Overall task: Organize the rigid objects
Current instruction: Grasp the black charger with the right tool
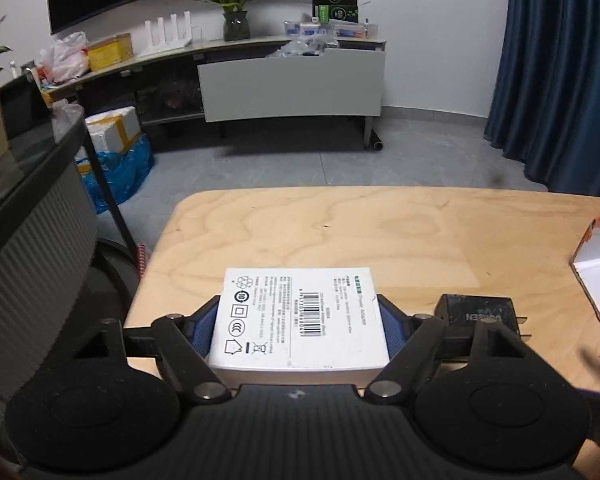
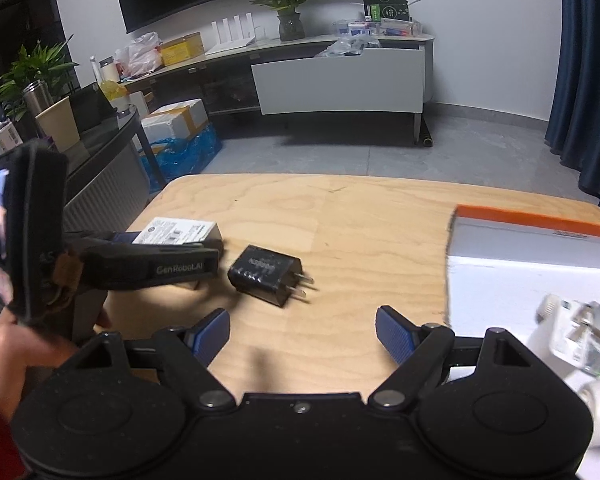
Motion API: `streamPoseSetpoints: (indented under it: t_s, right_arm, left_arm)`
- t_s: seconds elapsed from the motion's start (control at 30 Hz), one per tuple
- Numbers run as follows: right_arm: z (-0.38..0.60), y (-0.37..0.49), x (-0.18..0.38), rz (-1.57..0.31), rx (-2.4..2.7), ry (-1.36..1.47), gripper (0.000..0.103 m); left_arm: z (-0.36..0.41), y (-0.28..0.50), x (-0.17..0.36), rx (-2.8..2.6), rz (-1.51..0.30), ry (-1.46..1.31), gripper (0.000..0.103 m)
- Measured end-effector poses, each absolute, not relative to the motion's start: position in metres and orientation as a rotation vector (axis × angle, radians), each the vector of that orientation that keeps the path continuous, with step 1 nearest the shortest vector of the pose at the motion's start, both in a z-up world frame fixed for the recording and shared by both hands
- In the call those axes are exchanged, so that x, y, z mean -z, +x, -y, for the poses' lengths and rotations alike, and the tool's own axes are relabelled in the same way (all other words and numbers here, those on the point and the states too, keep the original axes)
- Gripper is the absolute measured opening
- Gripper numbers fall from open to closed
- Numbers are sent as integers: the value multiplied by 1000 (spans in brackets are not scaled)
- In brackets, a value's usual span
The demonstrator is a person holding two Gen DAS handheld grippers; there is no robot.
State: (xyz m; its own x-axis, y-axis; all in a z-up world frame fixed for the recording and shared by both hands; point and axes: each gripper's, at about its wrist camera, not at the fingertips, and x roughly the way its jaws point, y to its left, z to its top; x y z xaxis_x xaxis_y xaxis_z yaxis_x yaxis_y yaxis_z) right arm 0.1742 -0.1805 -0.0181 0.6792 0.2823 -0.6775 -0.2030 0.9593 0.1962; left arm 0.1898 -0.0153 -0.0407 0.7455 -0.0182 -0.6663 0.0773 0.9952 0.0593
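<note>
Between ribbed blue fingers (image 1: 394, 330), flat white box (image 1: 300, 316)

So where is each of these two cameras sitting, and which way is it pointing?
Left wrist view: sits on the left gripper, looking along its fingers, shut on a flat white labelled box on the pale wooden table.
Right wrist view: sits on the right gripper, open over that table; a hand shows at left.
Shared: white box, black wall charger, orange-edged white box.
</note>
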Motion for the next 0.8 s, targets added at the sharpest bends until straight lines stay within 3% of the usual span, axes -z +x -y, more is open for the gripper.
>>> streamPoseSetpoints:
  t_s: [0.47,0.57,0.8]
  right_arm:
    - [131,213,44,-745,-160,148,96]
    - [120,212,46,-723,-124,80,78]
    - [125,200,39,-696,-152,57,78]
  left_arm:
    - [-17,152,14,-85,-710,-22,79]
    - [-16,155,11,-81,-703,-29,79]
    - [-17,148,10,-76,-708,-35,79]
